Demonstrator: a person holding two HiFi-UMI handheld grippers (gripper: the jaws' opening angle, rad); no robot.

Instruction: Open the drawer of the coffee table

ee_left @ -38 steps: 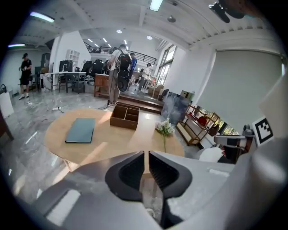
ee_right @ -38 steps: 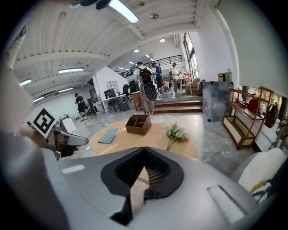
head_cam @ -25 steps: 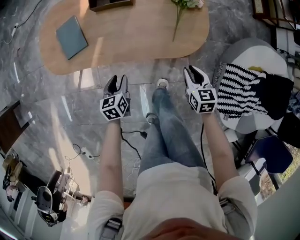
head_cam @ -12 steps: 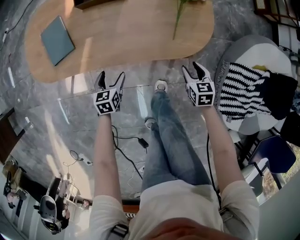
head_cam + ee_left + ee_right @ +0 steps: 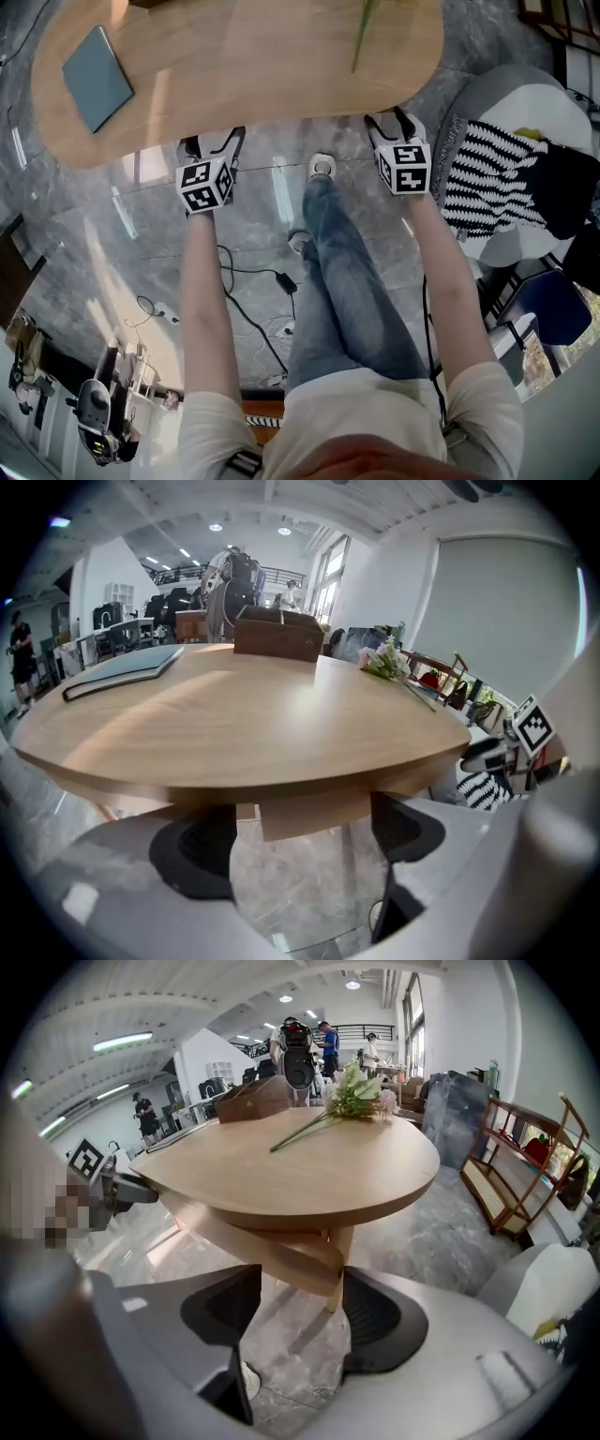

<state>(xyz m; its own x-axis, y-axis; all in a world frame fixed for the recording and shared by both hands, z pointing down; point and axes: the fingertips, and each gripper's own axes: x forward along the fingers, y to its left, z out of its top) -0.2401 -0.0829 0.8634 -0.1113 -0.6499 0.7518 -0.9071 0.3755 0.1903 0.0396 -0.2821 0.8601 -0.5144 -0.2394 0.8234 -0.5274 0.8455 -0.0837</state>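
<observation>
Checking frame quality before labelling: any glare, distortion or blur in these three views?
Head view: glare streaks on the glossy floor, bright patch on the coffee table; sharp. Left gripper view: fisheye bend, dark corners, jaws close and soft. Right gripper view: same fisheye, a mosaic patch at left.

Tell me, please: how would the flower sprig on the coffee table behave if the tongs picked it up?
The flower sprig probably weighs little, since its stem is thin. Gripped at the stem's bare end, the white blossom head would likely sag. The petals look delicate and may crush easily.
</observation>
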